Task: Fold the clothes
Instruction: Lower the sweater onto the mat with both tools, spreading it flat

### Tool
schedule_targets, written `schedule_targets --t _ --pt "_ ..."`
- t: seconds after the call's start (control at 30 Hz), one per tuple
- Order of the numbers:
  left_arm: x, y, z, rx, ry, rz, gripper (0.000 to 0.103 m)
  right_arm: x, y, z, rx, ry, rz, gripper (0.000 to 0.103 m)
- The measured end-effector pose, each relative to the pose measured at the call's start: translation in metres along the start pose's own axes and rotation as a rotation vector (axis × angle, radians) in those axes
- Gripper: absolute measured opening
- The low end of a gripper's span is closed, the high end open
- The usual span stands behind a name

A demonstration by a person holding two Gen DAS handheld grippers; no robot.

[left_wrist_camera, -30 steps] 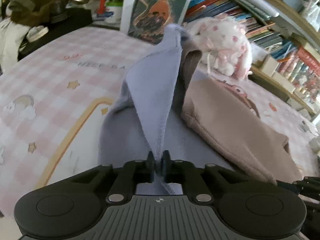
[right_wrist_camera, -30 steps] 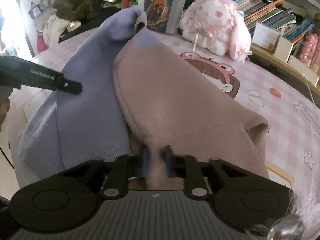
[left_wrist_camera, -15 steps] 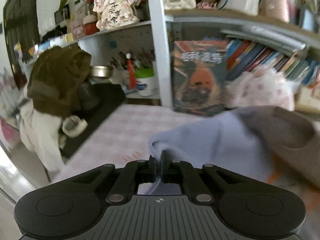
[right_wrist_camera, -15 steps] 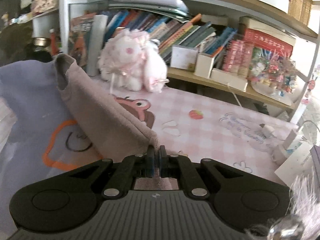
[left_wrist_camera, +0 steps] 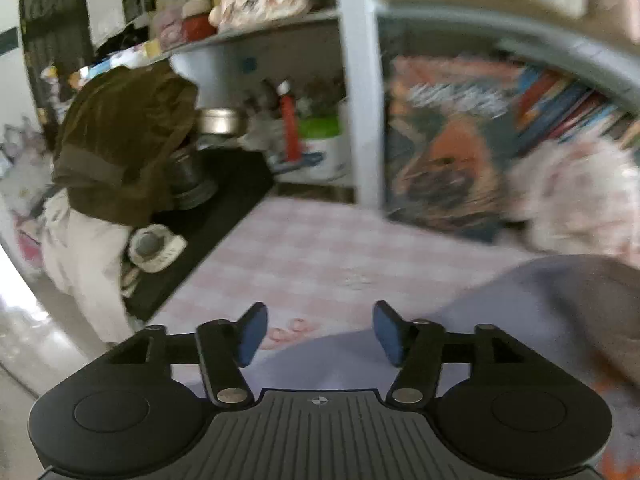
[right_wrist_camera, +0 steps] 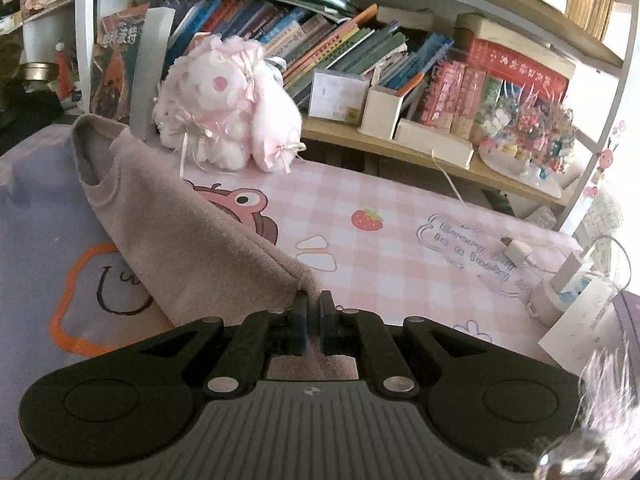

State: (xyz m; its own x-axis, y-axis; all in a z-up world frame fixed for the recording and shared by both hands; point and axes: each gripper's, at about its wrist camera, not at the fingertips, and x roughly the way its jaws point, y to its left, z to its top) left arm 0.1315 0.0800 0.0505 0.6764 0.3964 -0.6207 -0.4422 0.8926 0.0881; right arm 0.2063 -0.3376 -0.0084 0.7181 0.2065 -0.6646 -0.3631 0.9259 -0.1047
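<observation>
Sweatshirt [right_wrist_camera: 192,248], lavender and taupe, lies spread on pink checked table [right_wrist_camera: 400,248]. Right claw [right_wrist_camera: 313,320] is pinched on a taupe corner; left claw [left_wrist_camera: 316,334] gapes wide, empty, above lavender fabric. Soft, light, floppy fleece: best gripped at corners or hem.

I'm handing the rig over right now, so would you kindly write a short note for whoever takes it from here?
Left gripper: open, empty, above the garment's lavender side.
Right gripper: shut on the beige sleeve, which lies diagonally across the sweatshirt.
The sweatshirt is spread on the pink checked table, near the plush bunny.
Done: left side released.
Left: probably lay the beige sleeve down, release it, then fold the body.
</observation>
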Motion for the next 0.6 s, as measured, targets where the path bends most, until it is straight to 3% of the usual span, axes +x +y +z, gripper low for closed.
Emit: schedule_targets --t 0.13,0.27,0.4,0.6 --pt "-0.035 -0.024 -0.038 0.031 0.08 -0.155 0.067 0.006 -0.001 -0.001 0.007 0.017 0.013 0.006" --pt "-0.054 -0.055 -0.084 0.033 0.218 -0.241 0.067 0.01 -0.004 -0.004 0.02 0.032 0.038 0.009" --pt "-0.063 -0.073 -0.117 -0.023 0.302 -0.276 0.067 0.008 -0.006 -0.008 -0.004 0.025 0.069 0.011" --pt "-0.069 -0.079 -0.143 -0.13 0.37 -0.25 0.067 0.003 -0.005 -0.018 -0.043 0.03 0.122 0.014"
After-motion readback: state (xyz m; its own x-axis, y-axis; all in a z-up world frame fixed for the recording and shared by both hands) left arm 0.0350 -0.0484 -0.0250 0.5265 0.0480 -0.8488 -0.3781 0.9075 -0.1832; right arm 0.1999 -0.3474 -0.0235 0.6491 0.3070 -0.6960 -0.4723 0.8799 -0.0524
